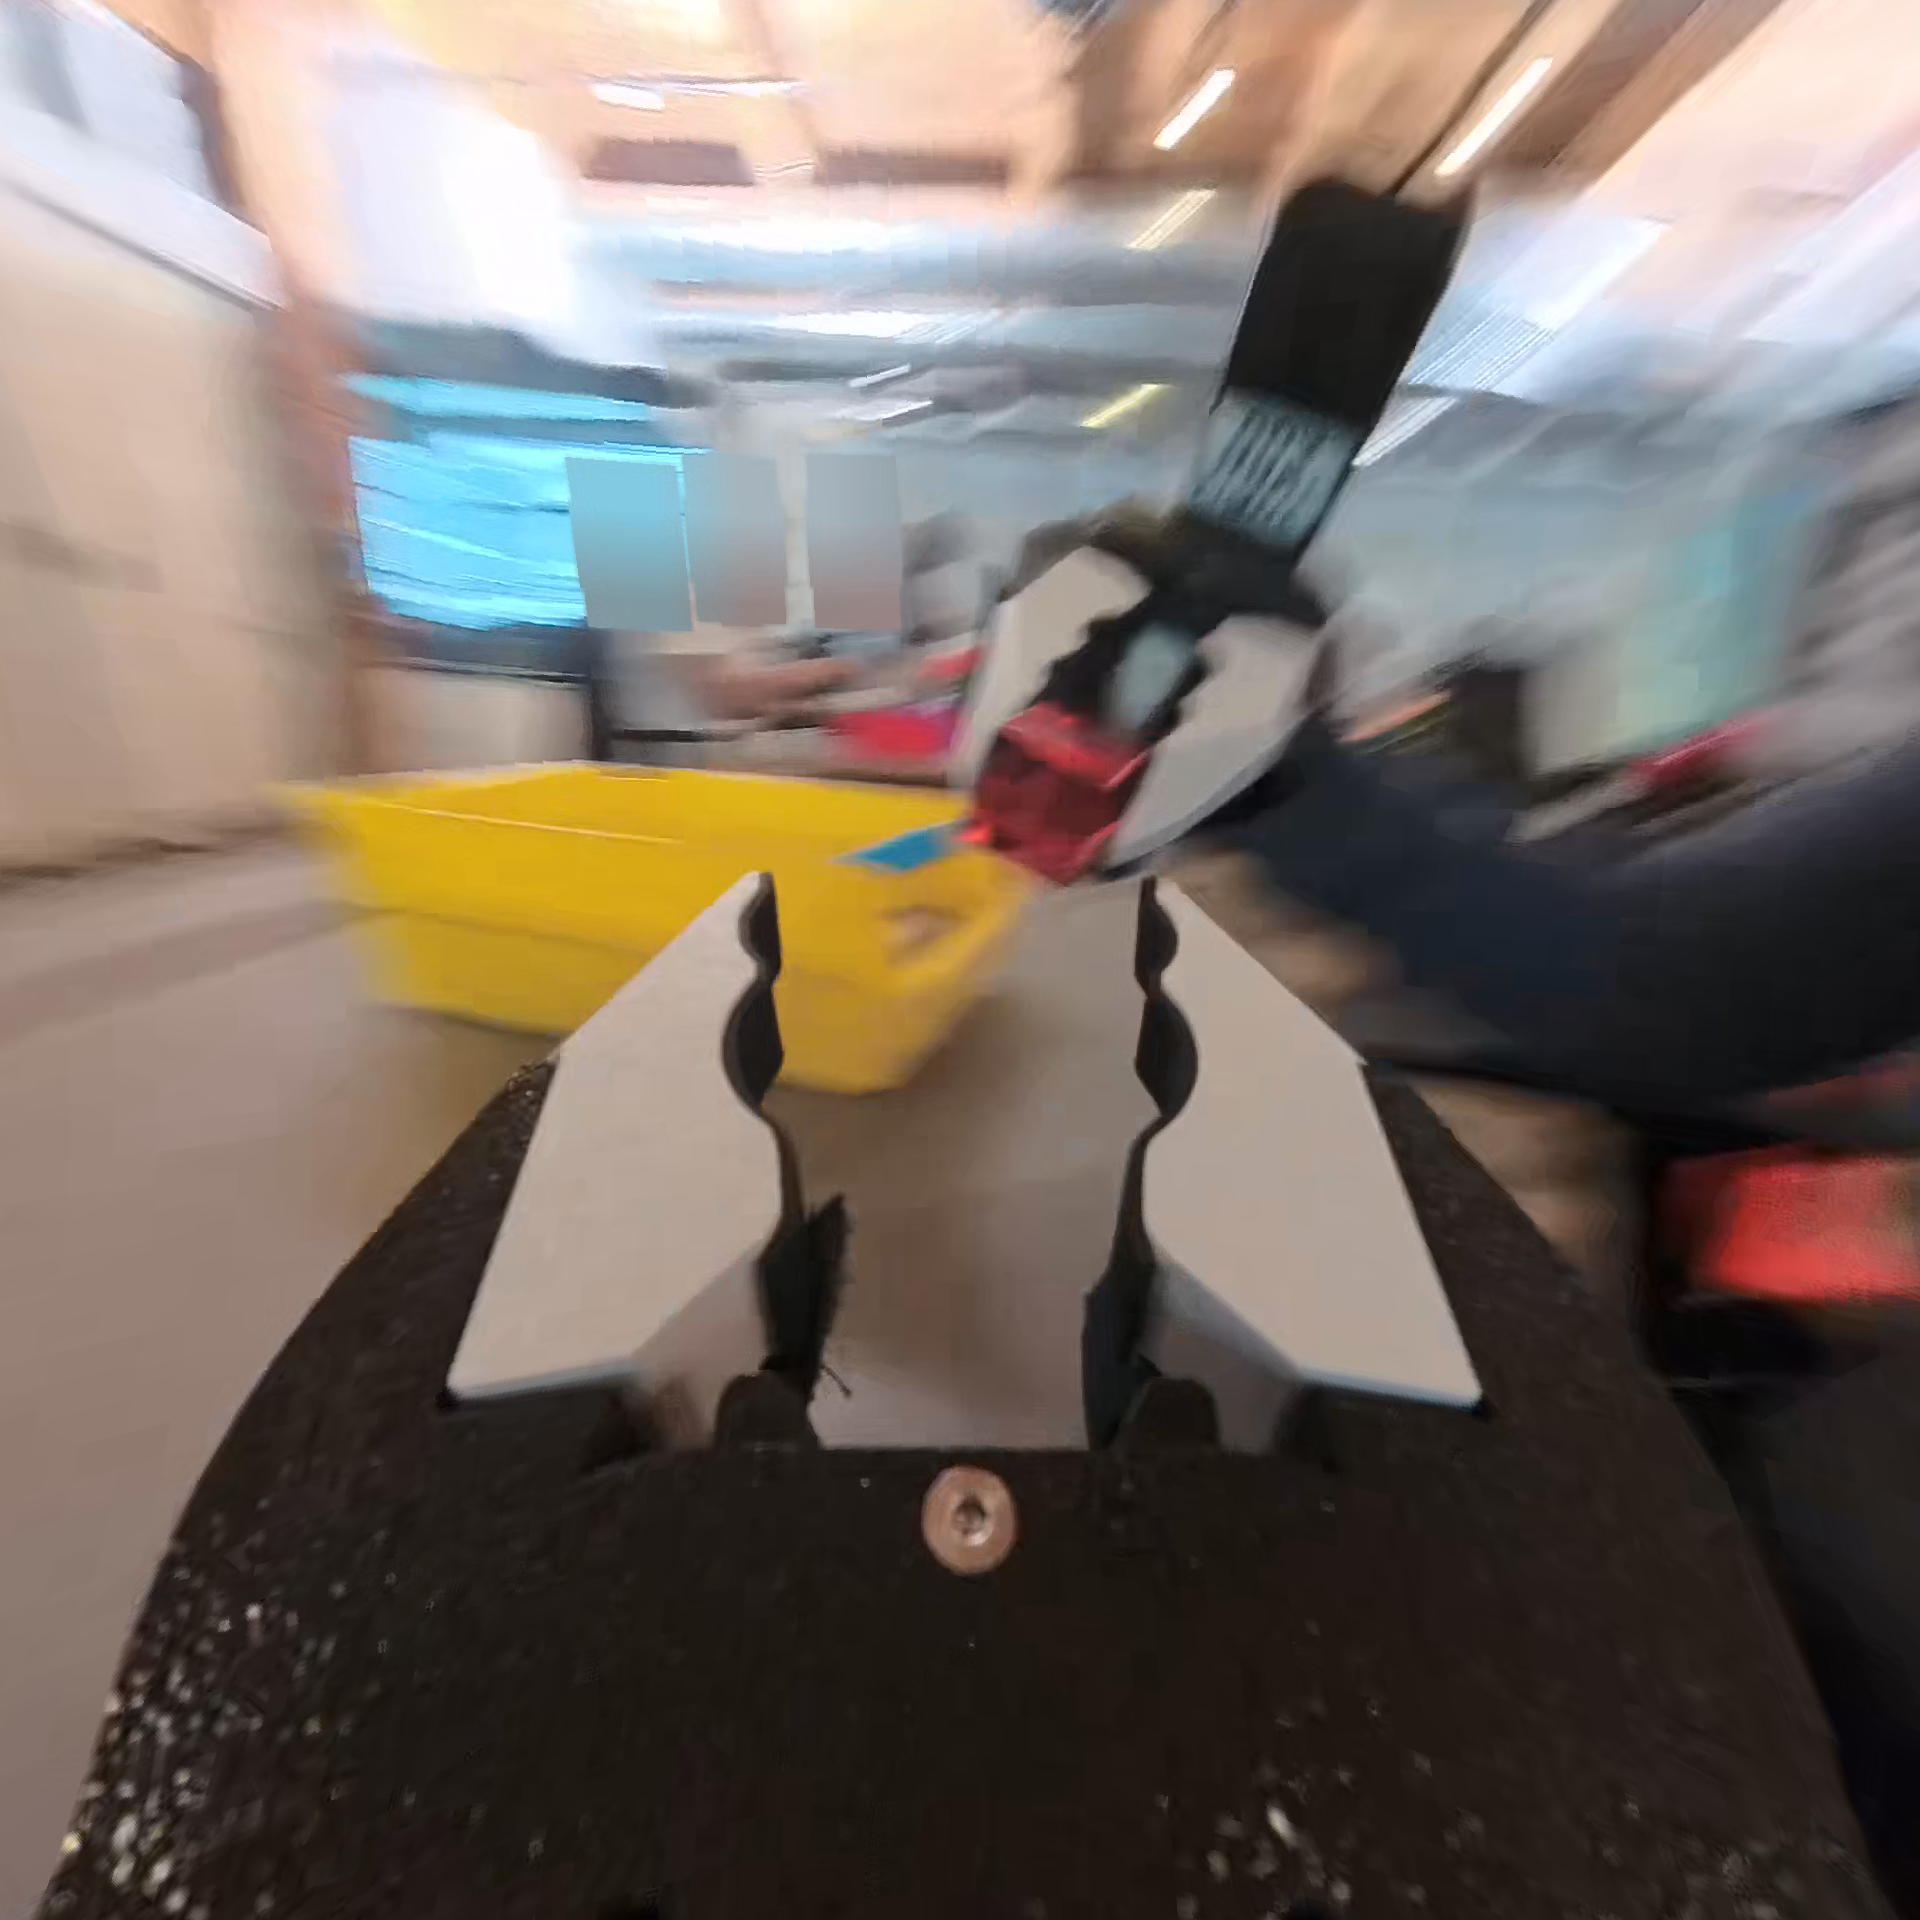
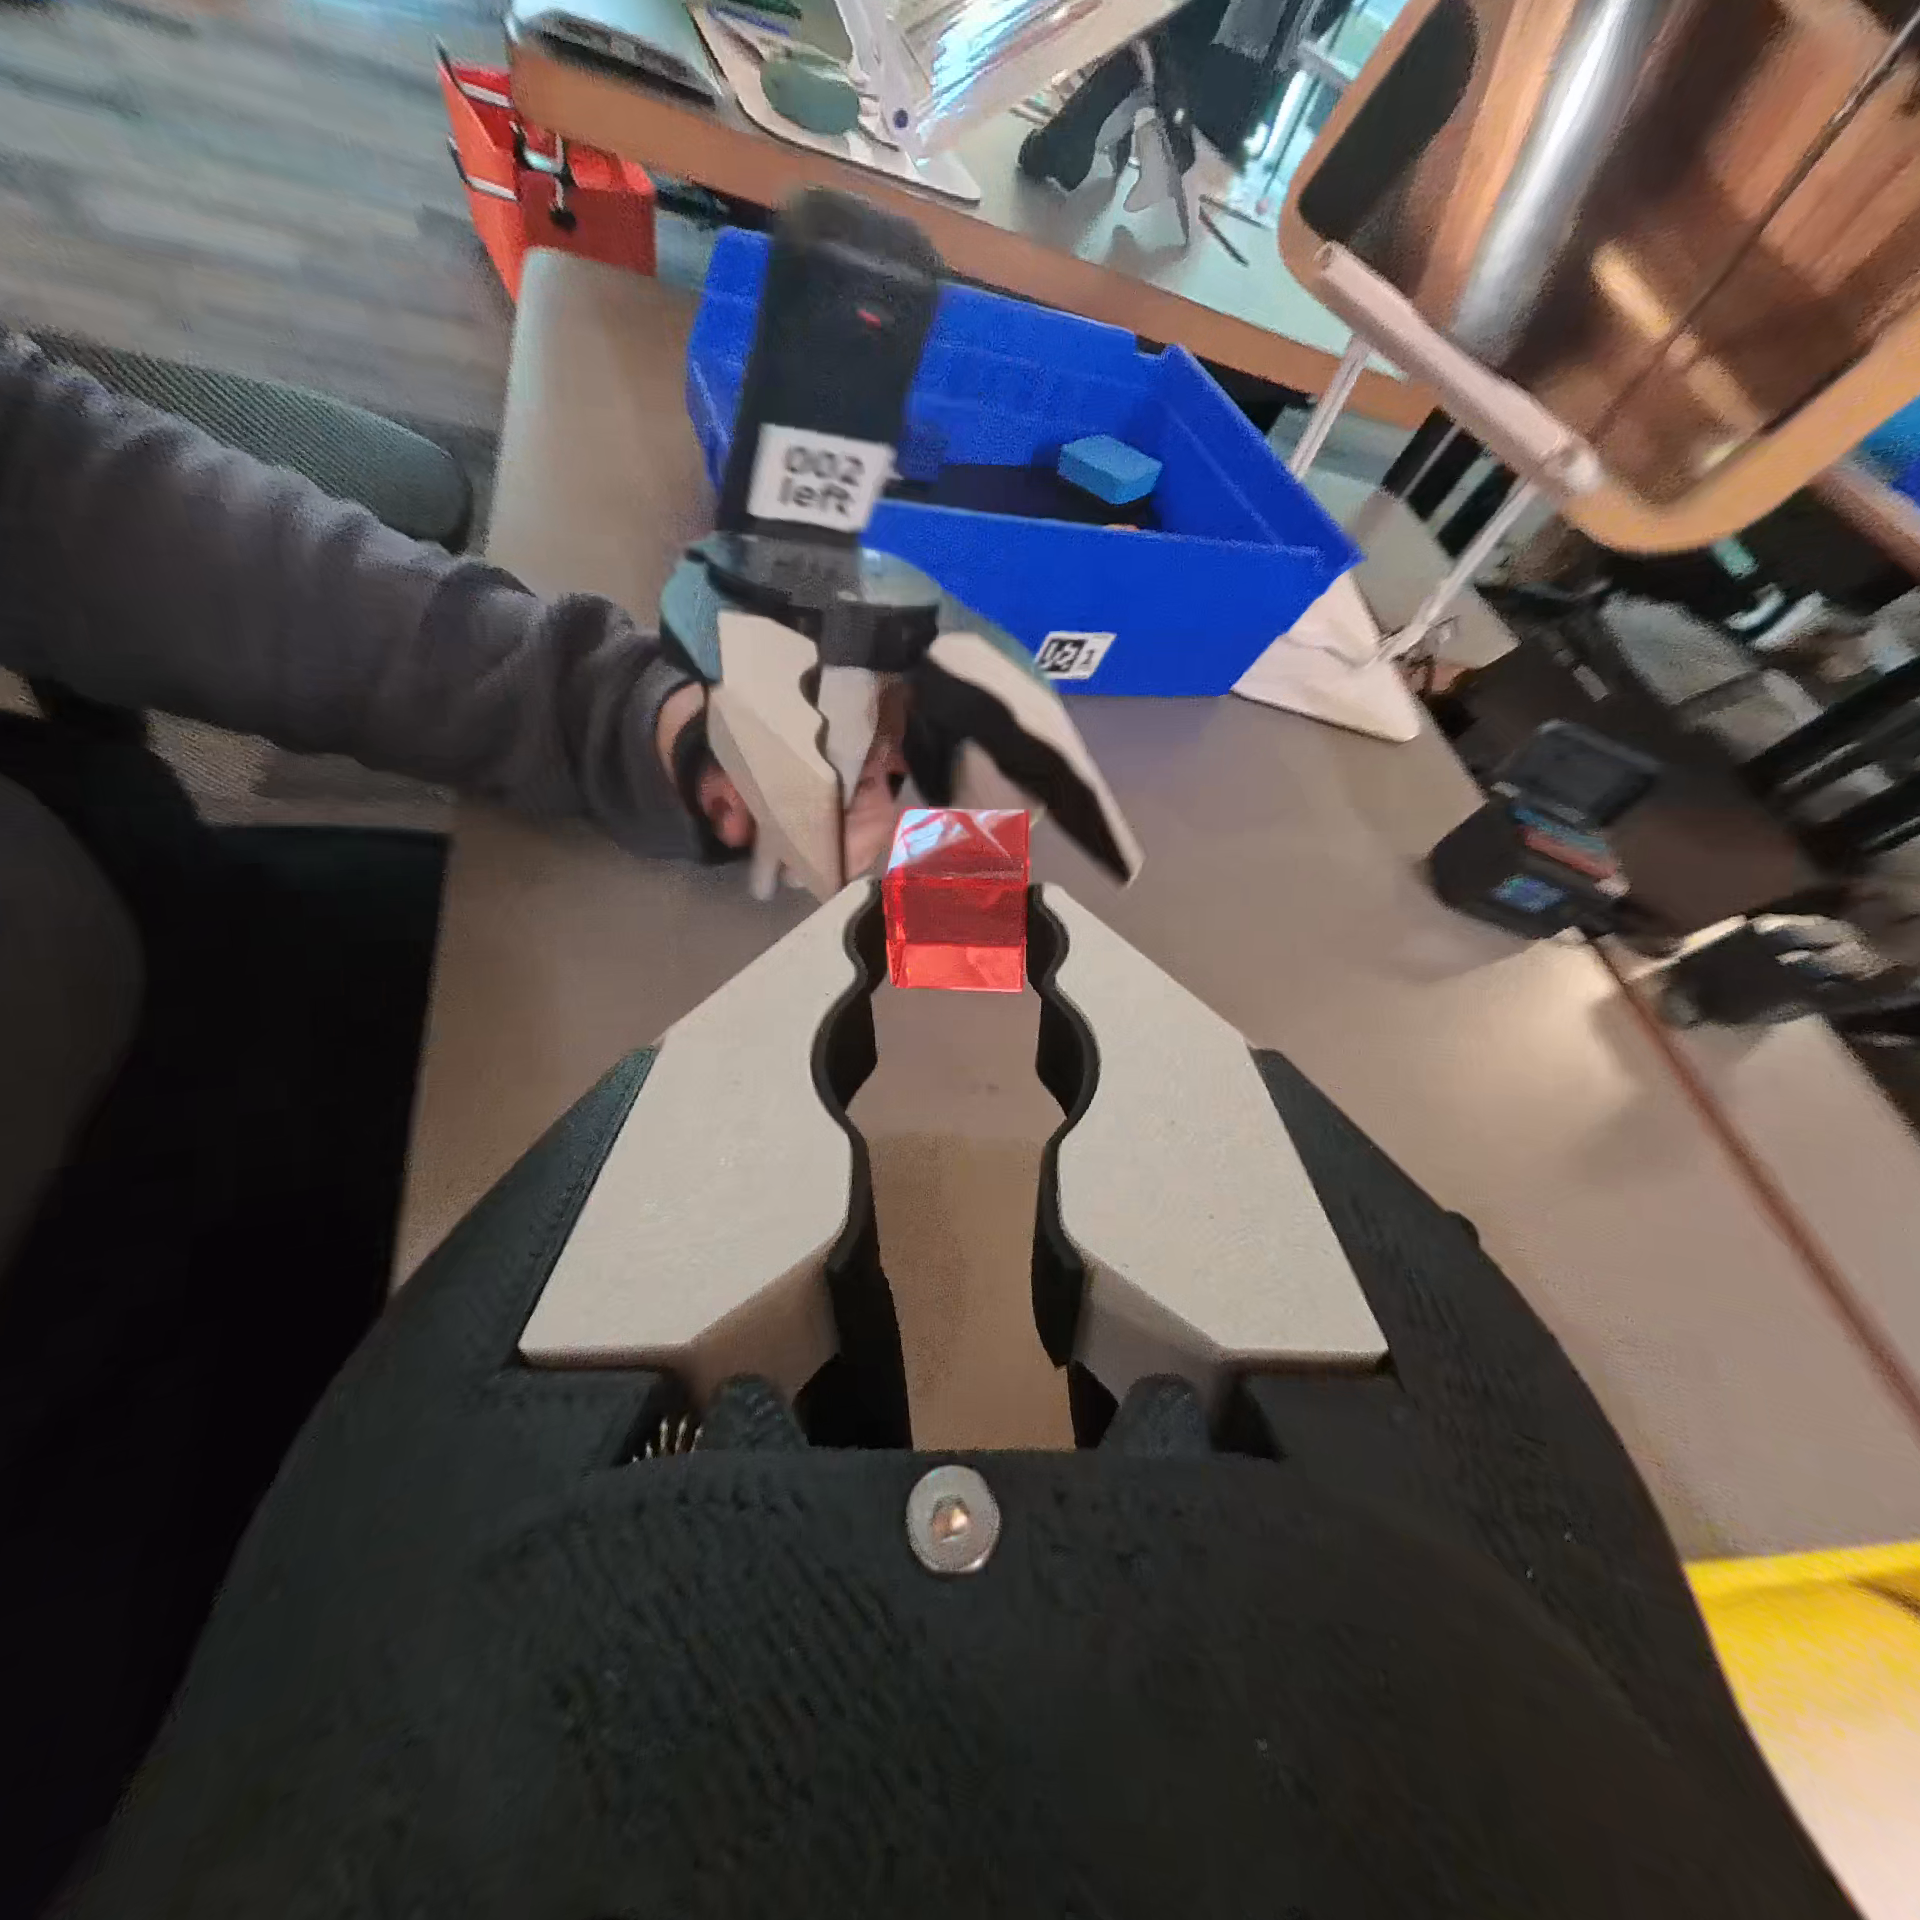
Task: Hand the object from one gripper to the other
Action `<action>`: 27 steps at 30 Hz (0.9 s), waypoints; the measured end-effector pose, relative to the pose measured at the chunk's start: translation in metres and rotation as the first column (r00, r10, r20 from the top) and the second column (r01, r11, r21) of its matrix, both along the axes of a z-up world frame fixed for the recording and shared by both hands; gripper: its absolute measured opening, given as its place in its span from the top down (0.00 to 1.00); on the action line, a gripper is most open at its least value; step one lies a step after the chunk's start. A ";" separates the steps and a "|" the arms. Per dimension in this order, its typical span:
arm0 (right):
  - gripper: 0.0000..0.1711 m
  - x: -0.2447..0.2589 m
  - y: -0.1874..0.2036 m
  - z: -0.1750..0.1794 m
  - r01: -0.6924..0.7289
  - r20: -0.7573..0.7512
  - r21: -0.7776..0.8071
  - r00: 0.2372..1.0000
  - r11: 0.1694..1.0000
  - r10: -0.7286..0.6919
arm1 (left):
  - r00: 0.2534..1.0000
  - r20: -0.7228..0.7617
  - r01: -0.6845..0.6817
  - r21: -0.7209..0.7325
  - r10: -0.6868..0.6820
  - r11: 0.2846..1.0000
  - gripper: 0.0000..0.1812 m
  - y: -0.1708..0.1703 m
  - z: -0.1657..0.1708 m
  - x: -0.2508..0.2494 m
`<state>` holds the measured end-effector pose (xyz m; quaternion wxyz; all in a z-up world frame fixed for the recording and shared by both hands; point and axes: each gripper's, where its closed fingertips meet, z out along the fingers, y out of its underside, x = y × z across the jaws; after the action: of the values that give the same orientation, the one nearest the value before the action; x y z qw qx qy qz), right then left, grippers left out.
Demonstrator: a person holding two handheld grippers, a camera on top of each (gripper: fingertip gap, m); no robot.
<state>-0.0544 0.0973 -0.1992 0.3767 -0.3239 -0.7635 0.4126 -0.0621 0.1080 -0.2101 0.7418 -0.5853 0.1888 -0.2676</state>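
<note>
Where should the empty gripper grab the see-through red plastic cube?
Probably the bare far half of the see-through red plastic cube, coming head-on from opposite the right gripper, which pinches its near side faces. The open left gripper would then close on flat parallel sides.

Blue bin [image 2: 1091, 592] on table [image 2: 1299, 935], blue block [image 2: 1110, 470] inside; yellow bin [image 1: 644, 894], contents unclear.
</note>
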 end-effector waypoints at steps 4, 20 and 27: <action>0.86 0.010 0.001 -0.007 -0.028 0.118 -0.180 0.992 0.983 0.050 | 0.789 -0.420 -0.367 0.265 0.449 0.892 0.63 0.005 -0.005 -0.018; 0.86 0.010 -0.005 -0.029 -0.019 0.270 -0.417 0.952 0.909 0.144 | 0.357 -0.665 -0.250 0.609 0.656 0.753 0.86 0.005 -0.015 0.025; 0.80 -0.009 0.021 -0.019 0.157 0.232 -0.386 0.970 0.909 -0.069 | 0.336 -0.684 -0.481 0.466 0.648 0.742 0.86 0.022 -0.021 -0.008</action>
<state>-0.0639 0.1183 -0.2185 0.2417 -0.4805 -0.6782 0.5007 -0.0703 0.1303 -0.2313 0.6618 -0.5969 0.3151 0.3263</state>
